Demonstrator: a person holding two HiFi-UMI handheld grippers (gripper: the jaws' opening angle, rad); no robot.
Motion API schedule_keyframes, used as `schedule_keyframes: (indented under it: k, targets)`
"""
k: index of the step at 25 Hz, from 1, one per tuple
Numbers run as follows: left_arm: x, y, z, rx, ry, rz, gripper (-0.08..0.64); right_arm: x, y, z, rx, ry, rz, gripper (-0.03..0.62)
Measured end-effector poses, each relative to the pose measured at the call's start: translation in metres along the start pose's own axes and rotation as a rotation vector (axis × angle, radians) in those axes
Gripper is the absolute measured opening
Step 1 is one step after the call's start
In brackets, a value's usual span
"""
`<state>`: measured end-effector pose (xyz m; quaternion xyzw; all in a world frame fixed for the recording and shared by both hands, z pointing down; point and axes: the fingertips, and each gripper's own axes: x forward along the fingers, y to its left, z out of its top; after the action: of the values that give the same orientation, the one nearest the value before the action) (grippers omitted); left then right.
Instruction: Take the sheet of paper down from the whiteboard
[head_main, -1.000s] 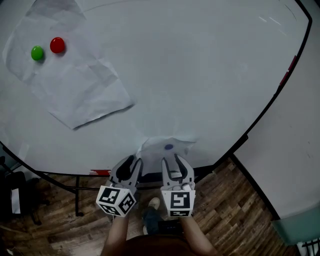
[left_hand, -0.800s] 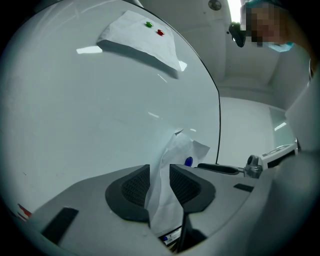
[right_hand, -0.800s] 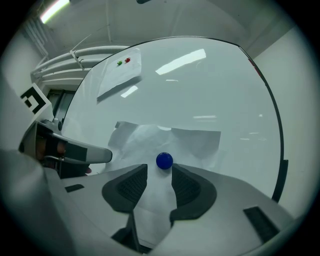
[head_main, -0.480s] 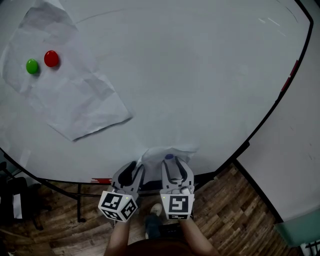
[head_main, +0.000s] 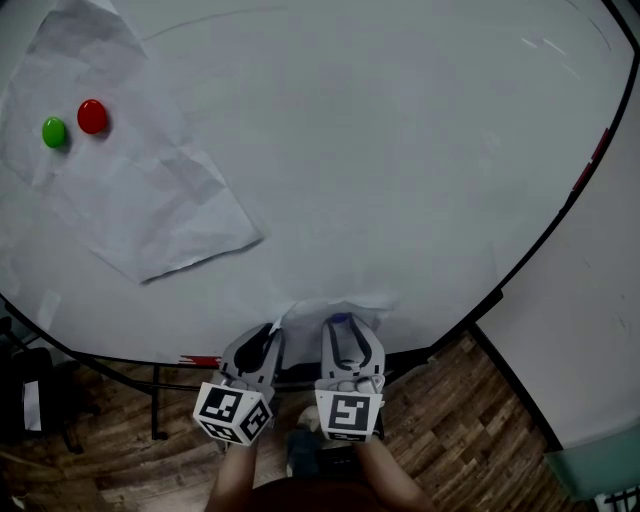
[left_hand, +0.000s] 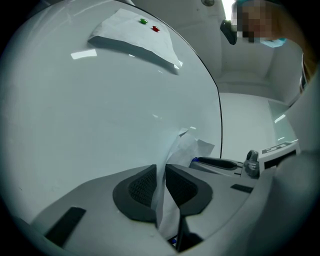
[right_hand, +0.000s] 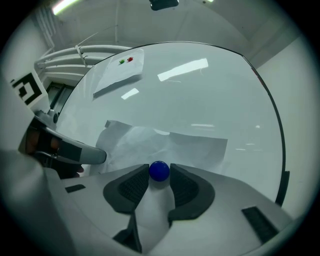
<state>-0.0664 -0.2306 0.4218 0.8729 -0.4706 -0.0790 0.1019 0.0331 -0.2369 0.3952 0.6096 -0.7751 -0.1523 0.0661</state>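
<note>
Low on the whiteboard, near its bottom edge: crumpled sheet, partly lifted off the surface, pinned by a blue magnet.

Left hand-held gripper: narrow, clamped on the sheet's left edge. In the left gripper view, paper pinched flat between both pads, running up out of the jaws and down past them.

Right hand-held gripper: just beside the left, pointed at the board. Fairly wide, jaws closing, blue magnet right between the pad tips and touching both by the look of the right gripper view. Sheet spread out behind the magnet there, wrinkled, corners curling off the board.

Upper left of the board, well apart from both grippers: second sheet, creased, tilted, held by a green magnet and a red magnet side by side.

Below the board: wood floor and dark stand legs.
</note>
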Motion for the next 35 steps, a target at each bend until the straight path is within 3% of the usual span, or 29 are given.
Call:
schedule_keyframes:
  k: [4,13,20,35]
  targets:
    - [0.002,-0.004,-0.001,0.004,-0.003,-0.009,0.028,0.0,0.0,-0.001,-0.02,0.015,0.002,0.137]
    - [0.002,-0.003,-0.001,-0.073,-0.016,-0.004,0.025,0.0,0.0,-0.002,-0.031,0.019,0.03,0.137]
    - [0.002,0.001,-0.001,-0.217,-0.042,-0.015,0.025,-0.003,0.001,-0.005,-0.045,0.027,0.047,0.135]
    - [-0.001,-0.002,0.004,-0.254,-0.06,-0.015,0.025,-0.014,0.001,-0.011,-0.028,0.041,0.067,0.137]
